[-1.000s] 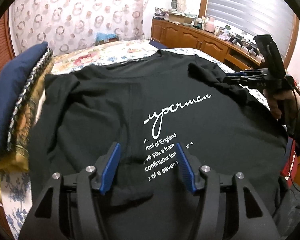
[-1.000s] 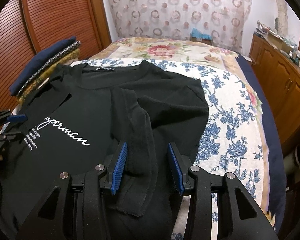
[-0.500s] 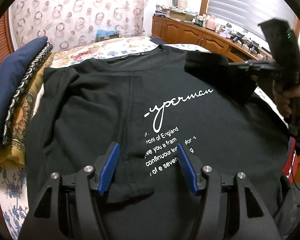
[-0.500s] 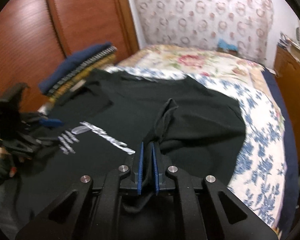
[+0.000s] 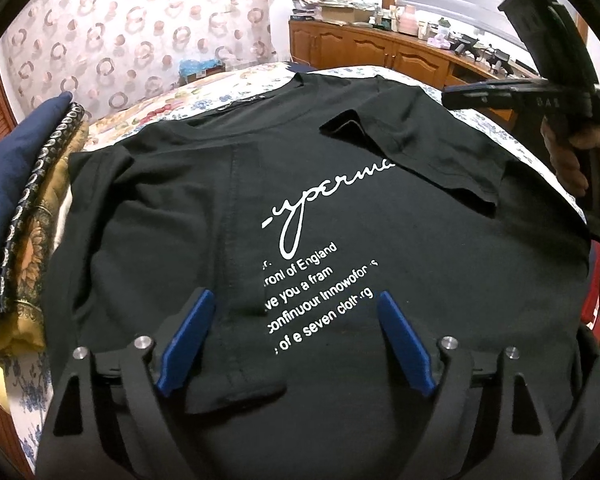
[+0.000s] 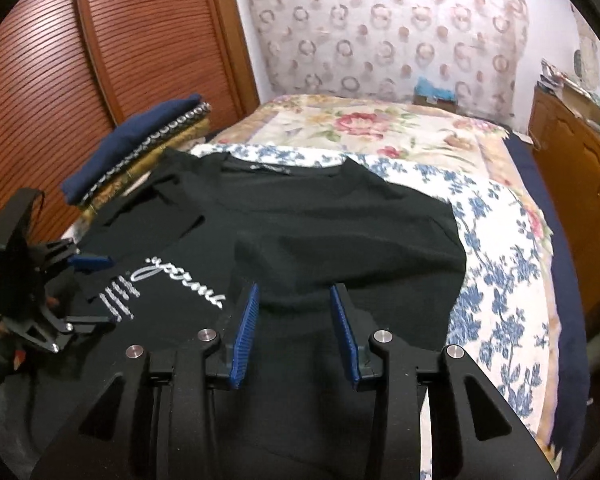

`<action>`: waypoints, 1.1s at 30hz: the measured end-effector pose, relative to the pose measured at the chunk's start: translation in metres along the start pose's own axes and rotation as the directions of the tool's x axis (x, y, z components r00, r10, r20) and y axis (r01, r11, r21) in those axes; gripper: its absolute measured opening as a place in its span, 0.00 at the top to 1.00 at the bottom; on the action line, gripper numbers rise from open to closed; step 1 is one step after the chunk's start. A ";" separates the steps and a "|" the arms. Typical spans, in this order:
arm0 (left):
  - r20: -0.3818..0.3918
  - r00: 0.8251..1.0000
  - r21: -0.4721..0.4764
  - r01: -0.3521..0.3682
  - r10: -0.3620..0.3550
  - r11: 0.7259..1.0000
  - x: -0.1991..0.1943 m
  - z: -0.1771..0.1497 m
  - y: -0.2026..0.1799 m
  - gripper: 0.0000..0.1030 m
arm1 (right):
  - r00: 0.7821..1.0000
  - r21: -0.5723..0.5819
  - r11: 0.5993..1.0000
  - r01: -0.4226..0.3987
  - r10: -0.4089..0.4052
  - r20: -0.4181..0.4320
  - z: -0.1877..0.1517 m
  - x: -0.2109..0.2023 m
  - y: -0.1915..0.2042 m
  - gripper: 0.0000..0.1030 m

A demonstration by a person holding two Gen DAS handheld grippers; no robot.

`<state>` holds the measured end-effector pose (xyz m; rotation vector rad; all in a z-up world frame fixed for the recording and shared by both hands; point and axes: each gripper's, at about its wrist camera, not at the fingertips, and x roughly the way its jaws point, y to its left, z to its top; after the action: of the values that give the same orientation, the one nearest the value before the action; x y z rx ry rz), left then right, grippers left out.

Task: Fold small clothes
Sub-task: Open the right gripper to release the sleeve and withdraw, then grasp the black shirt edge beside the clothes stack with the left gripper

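Note:
A black T-shirt (image 5: 340,208) with white lettering lies spread on the bed, also in the right wrist view (image 6: 320,216). Its left side is folded in along a straight edge. Its right sleeve (image 5: 420,148) lies folded inward over the chest. My left gripper (image 5: 296,300) is open, hovering over the shirt's lower part above the lettering. My right gripper (image 6: 294,296) is open and empty above the folded sleeve (image 6: 340,256). It also shows in the left wrist view (image 5: 452,98) at the right; my left gripper shows in the right wrist view (image 6: 88,288) at the left.
A stack of folded clothes (image 5: 24,208), navy on top, sits left of the shirt, also in the right wrist view (image 6: 140,148). A floral bedspread (image 6: 496,248) covers the bed. A wooden louvred door (image 6: 40,80) stands at the left, wooden cabinets (image 5: 380,48) at the right.
My right gripper shut on the right sleeve, carried it inward over the chest, then opened and let it go. My left gripper stayed open over the lower shirt.

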<state>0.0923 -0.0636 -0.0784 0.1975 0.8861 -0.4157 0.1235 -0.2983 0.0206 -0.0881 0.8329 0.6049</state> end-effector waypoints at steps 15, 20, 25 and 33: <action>0.004 1.000 -0.014 -0.026 0.026 1.000 -0.003 0.003 0.002 0.16 | 0.999 -0.043 0.999 -0.004 0.003 -0.044 0.002 0.023 0.008 0.64; 0.070 0.994 -0.072 -0.084 0.089 0.994 -0.025 0.012 0.029 0.16 | 0.998 -0.060 0.998 -0.035 0.032 -0.056 0.025 0.055 0.016 0.64; 0.111 0.979 -0.131 -0.157 0.172 0.979 -0.044 0.029 0.066 0.16 | 0.991 -0.094 0.992 -0.088 0.077 -0.110 0.030 0.090 0.029 0.64; 0.139 0.965 -0.185 -0.194 0.221 0.963 -0.046 0.071 0.113 0.16 | 0.992 -0.081 0.992 -0.097 0.090 -0.090 0.033 0.076 0.017 0.64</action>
<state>0.1655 0.0266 0.0010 0.0973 0.7313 -0.1557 0.1758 -0.2385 -0.0088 -0.1539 0.8983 0.7292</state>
